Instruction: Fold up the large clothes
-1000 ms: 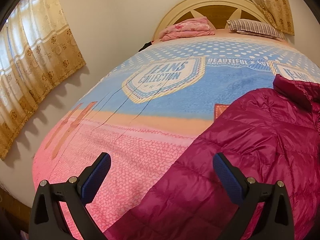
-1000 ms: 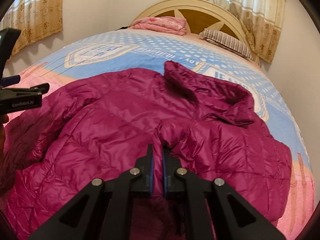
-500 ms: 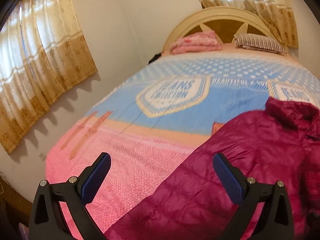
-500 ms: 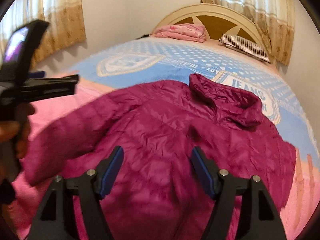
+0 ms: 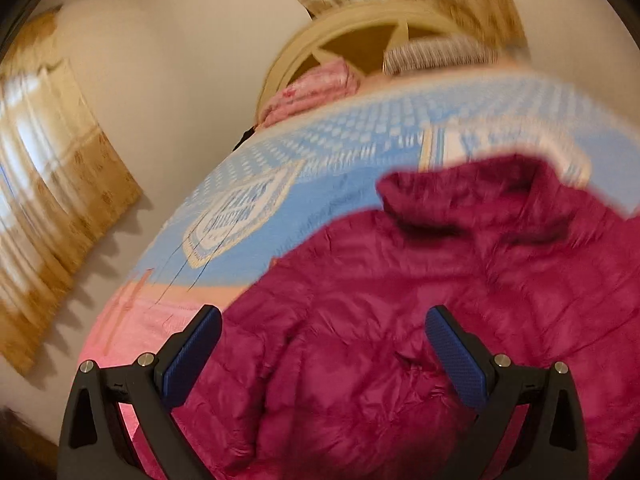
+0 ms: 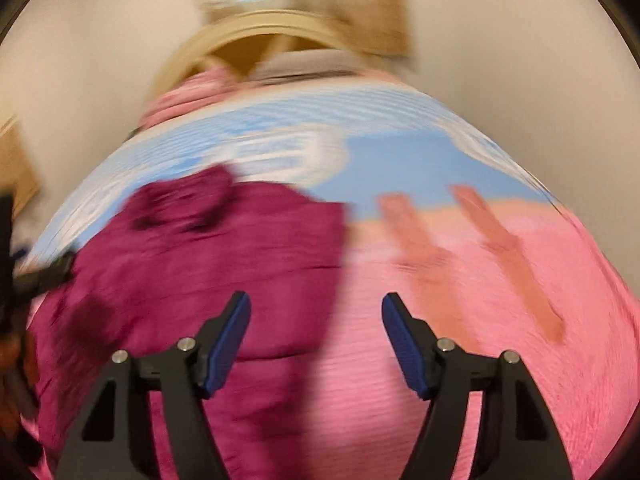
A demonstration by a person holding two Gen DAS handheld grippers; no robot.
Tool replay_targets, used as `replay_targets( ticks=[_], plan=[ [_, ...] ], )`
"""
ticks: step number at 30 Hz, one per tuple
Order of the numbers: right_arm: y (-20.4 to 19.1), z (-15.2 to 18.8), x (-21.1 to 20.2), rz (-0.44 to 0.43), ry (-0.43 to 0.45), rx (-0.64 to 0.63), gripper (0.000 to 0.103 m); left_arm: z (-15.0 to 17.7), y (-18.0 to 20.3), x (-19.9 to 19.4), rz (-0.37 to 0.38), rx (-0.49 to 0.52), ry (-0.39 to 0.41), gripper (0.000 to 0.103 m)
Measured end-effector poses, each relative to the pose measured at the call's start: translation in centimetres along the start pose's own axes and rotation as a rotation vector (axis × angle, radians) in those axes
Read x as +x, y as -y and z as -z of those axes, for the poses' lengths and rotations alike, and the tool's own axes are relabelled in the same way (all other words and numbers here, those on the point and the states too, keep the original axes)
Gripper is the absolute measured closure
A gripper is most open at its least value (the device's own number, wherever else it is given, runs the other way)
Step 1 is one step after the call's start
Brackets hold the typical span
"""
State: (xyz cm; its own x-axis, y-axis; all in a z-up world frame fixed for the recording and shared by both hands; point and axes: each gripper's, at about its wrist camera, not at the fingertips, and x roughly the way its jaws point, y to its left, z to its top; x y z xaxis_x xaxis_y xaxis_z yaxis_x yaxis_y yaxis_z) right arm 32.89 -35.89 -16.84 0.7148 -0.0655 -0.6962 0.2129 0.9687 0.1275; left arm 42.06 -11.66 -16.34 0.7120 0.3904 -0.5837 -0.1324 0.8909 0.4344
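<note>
Two grippers above a bed (image 5: 320, 184), left gripper (image 5: 322, 354) and right gripper (image 6: 316, 338) both spread wide and empty, magenta puffer jacket (image 5: 420, 300) lying flat toward the bed's foot edge, collar toward the headboard (image 5: 360, 28).

Jacket (image 5: 400, 320): magenta quilted puffer cloth with a slight sheen, creased. Bedspread (image 5: 320, 200) at 12 o'clock from it: matt woven cloth, finely textured on the pink part; headboard (image 5: 360, 20) looks like cream-painted wood with brown panels, curtains (image 5: 52, 200) at 9 o'clock thin patterned fabric. Left gripper (image 5: 324, 356) and right gripper (image 6: 316, 344): matt black plastic, blue textured pads (image 5: 192, 356), bright metal pins.
</note>
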Motion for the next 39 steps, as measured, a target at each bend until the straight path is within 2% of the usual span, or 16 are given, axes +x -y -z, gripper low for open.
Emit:
replay_targets(
  ticks=[2,5,8,10,11,13,15,18,19,21,24,26,29,31,33,39],
  plan=[
    [1.9,-0.5,1.6,0.047,-0.002,0.029,0.032,1.6,1.7,2.7,-0.147,0.093,-0.033,0.001],
    [1.9,-0.5,4.6,0.048,-0.037,0.019,0.032,4.1,0.6,5.9,-0.208,0.119,-0.088,0.001],
    [-0.8,0.3,7.6,0.01,-0.092,-0.082,0.032,5.4,-1.4,6.7,-0.172,0.077,-0.114,0.001],
    [-2.8,1.1,9.1,0.039,-0.125,-0.161,0.032,5.7,-1.9,6.6,-0.153,0.071,-0.12,0.001],
    [-3.1,1.3,9.5,0.07,-0.122,-0.173,0.032,5.7,-2.1,6.4,-0.139,0.064,-0.124,0.001],
    [-2.8,1.0,9.4,0.075,-0.116,-0.145,0.032,5.1,-3.1,5.5,-0.113,0.024,-0.115,0.001],
    [-2.0,0.2,7.8,0.073,-0.09,-0.109,0.032,3.5,-4.4,3.2,-0.092,-0.02,-0.063,0.001],
    [-1.8,-2.4,4.9,0.068,0.023,-0.098,0.034,0.6,-6.2,-0.5,-0.046,-0.1,0.05,0.001],
    [-1.8,-3.0,4.4,0.052,0.045,-0.089,0.038,-0.1,-6.3,-1.1,-0.019,-0.118,0.065,0.001],
    [-2.7,-5.2,4.5,0.008,0.085,-0.071,0.061,-1.1,-5.3,-1.6,0.036,-0.134,0.075,0.001],
    [-4.1,-6.7,7.1,-0.034,0.075,-0.068,0.065,-0.8,-2.5,0.2,0.046,-0.115,0.051,0.001],
    [-5.9,-6.7,9.3,-0.057,0.067,-0.088,0.065,-0.3,-1.2,1.9,0.022,-0.111,0.032,0.001],
    [-7.4,-5.9,13.2,-0.066,0.009,-0.115,0.065,0.8,0.4,5.5,0.013,-0.107,-0.05,0.001],
    [-7.5,-4.1,14.0,-0.038,-0.036,-0.13,0.065,1.7,1.4,7.3,0.001,-0.083,-0.102,0.001],
    [-7.2,-3.0,15.7,-0.035,-0.075,-0.123,0.066,2.3,1.9,8.1,0.001,-0.071,-0.105,0.001],
    [-6.3,-2.4,16.5,-0.048,-0.087,-0.111,0.066,2.8,2.7,9.0,0.003,-0.061,-0.113,0.001]
  ],
)
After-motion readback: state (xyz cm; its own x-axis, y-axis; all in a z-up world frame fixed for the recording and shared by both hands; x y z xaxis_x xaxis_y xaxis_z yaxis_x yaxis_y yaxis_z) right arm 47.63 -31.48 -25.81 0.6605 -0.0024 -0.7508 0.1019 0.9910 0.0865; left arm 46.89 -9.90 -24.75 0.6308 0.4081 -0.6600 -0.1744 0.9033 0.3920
